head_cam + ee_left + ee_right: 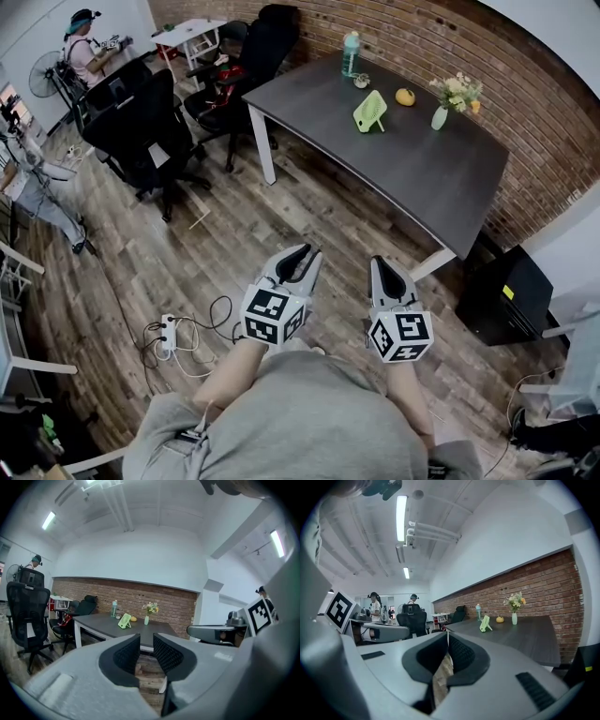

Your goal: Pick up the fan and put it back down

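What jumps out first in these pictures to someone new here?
Two grey grippers low in the head view: the left gripper with jaws slightly apart, the right gripper shut, each carrying a black-and-white marker cube. Beyond them, a dark table along the brick wall bears a bright green fan and a vase of flowers.

My left gripper (302, 255) sits low in the centre of the head view, with my right gripper (382, 264) just to its right. Both point toward the top of the frame, side by side and apart. The left marker cube (272, 316) and the right marker cube (401, 336) face up at the camera. My forearms (230, 375) run down to the bottom edge. In the left gripper view the jaws stand slightly apart with nothing between them. In the right gripper view the jaw tips meet, empty.
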`<state>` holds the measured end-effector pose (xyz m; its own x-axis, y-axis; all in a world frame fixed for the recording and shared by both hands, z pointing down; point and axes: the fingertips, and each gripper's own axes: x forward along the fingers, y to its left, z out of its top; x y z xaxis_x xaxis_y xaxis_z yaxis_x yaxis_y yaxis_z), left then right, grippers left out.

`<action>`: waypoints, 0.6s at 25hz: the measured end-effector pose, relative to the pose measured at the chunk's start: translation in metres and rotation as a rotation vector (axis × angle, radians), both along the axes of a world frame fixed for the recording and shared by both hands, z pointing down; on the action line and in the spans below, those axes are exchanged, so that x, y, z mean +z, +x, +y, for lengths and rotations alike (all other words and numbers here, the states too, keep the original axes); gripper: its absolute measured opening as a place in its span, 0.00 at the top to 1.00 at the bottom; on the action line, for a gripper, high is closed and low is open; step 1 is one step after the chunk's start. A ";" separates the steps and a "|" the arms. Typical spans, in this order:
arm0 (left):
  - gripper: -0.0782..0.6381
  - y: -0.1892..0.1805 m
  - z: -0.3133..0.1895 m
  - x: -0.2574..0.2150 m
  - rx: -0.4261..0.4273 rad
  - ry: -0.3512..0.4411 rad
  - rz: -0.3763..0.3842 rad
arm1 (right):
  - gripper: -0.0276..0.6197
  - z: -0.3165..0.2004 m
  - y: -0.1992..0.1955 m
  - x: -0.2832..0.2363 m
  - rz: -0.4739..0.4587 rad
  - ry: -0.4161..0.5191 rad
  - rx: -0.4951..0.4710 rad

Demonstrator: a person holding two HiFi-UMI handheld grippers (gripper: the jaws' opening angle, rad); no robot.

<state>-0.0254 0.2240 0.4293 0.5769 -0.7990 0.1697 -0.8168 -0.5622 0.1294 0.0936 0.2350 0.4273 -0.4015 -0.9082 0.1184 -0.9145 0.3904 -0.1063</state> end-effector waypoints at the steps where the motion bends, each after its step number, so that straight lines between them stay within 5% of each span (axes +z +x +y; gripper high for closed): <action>1: 0.77 0.001 0.000 0.000 -0.002 0.000 -0.001 | 0.94 -0.001 0.001 0.000 0.000 -0.002 -0.004; 15: 0.66 0.004 -0.027 0.004 -0.034 0.000 -0.003 | 0.69 -0.035 0.005 0.007 0.009 -0.028 -0.047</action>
